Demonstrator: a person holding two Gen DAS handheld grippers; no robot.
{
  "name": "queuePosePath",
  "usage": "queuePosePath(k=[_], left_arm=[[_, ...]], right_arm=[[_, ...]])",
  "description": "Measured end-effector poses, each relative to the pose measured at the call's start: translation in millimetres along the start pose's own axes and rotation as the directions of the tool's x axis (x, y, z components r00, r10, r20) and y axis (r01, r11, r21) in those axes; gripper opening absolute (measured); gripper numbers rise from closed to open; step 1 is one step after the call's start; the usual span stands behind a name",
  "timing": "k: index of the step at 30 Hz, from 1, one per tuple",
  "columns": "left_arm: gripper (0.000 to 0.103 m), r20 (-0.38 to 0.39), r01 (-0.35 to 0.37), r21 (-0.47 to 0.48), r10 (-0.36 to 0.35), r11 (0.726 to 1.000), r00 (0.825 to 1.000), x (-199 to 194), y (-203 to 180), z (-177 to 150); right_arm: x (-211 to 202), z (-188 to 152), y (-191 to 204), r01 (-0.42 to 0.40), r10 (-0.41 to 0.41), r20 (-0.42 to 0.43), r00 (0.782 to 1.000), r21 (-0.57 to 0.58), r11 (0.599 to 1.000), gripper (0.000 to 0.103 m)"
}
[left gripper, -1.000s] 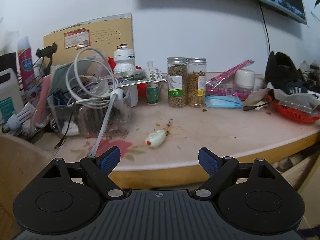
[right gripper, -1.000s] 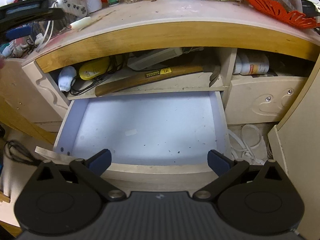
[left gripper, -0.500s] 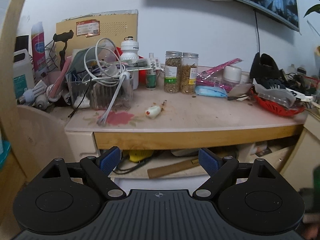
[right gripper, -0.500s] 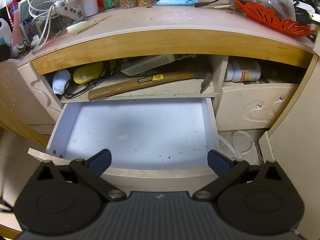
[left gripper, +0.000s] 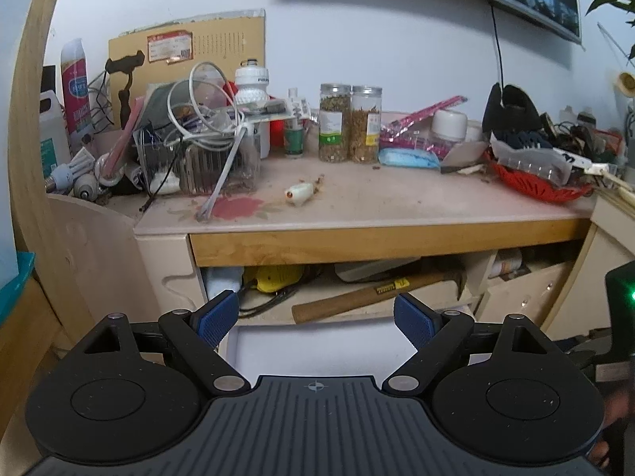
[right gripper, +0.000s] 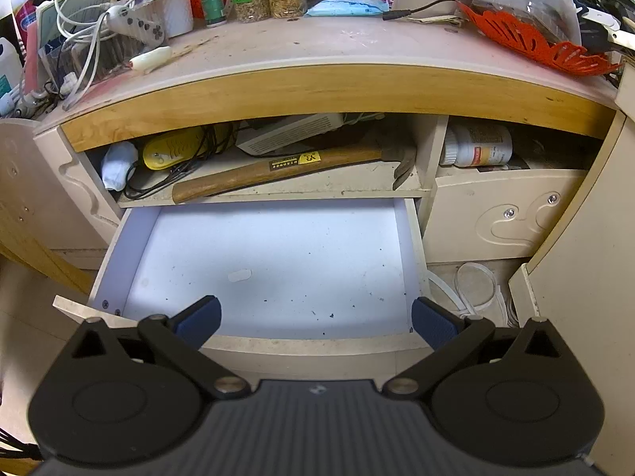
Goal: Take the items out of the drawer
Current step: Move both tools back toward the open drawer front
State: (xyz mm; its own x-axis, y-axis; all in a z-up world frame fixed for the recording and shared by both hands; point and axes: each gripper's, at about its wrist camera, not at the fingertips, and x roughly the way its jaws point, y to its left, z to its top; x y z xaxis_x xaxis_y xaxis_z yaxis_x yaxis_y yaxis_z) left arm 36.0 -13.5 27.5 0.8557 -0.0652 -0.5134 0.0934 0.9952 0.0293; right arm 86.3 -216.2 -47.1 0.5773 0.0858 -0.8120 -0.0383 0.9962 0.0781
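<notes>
White inside and pretty much bare, the drawer (right gripper: 274, 265) is pulled out under the middle of the desk, with just a few dark specks and a small pale scrap on its floor. Right gripper (right gripper: 315, 319) hangs over the drawer's front edge, spread wide, nothing between its blue pads. Left gripper (left gripper: 317, 319) sits further back and higher, also wide apart and holding nothing, facing the desk head-on, so you only catch a strip of the drawer past its fingers.

Directly above the drawer is an open shelf (right gripper: 317, 190) with a wooden-handled hammer (right gripper: 278, 168) lying across it, a yellow gadget (right gripper: 174, 148) with black cord on the left and a white box behind. The next cubby to the right has a white bottle (right gripper: 476, 146) on its side.

Up on the tabletop (left gripper: 377, 206) it's clutter city: two jars (left gripper: 349, 129) of dried stuff standing side by side near the wall, a clear bin tangled with white cable (left gripper: 198, 119) on the left, a small white bulb-looking thing (left gripper: 299, 192) lying alone out front, and a red basket (left gripper: 543, 182) at the right end.
</notes>
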Motion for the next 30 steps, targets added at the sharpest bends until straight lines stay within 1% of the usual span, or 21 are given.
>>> queuePosePath(k=[6, 11, 14, 17, 22, 24, 26, 30], left_arm=[[0.086, -0.107, -0.005, -0.040, 0.001, 0.999, 0.994, 18, 9, -10], [0.086, -0.208, 0.000, -0.056, -0.012, 0.998, 0.978, 30, 11, -22], [0.086, -0.268, 0.005, -0.064, -0.022, 0.998, 0.963, 36, 12, -29], [0.086, -0.328, 0.008, -0.073, -0.032, 0.997, 0.944, 43, 13, -36], [0.086, -0.428, 0.015, -0.085, -0.050, 0.996, 0.902, 54, 14, -49], [0.086, -0.451, 0.020, -0.083, -0.055, 0.996, 0.891, 55, 13, -52], [0.086, -0.457, 0.025, -0.079, -0.058, 0.997, 0.888, 55, 13, -54], [0.086, -0.458, 0.024, -0.069, -0.053, 0.997, 0.888, 55, 12, -54]], right_arm=[[-2, 0, 0, 0.009, -0.009, 0.007, 1.000, -0.004, 1.000, 0.103], [-3, -1, -1, 0.017, -0.017, 0.013, 1.000, -0.006, 1.000, 0.103], [-3, -1, -1, 0.021, -0.021, 0.017, 1.000, -0.008, 1.000, 0.103], [-4, -1, -1, 0.026, -0.026, 0.021, 0.999, -0.010, 1.000, 0.103], [-5, -3, 0, 0.026, -0.026, 0.017, 1.000, -0.019, 0.999, 0.103], [-4, -4, 1, 0.027, -0.026, 0.014, 1.000, -0.023, 0.999, 0.103], [-4, -5, 2, 0.023, -0.023, 0.010, 1.000, -0.027, 0.999, 0.103], [-4, -7, 3, 0.022, -0.022, 0.004, 1.000, -0.030, 0.999, 0.103]])
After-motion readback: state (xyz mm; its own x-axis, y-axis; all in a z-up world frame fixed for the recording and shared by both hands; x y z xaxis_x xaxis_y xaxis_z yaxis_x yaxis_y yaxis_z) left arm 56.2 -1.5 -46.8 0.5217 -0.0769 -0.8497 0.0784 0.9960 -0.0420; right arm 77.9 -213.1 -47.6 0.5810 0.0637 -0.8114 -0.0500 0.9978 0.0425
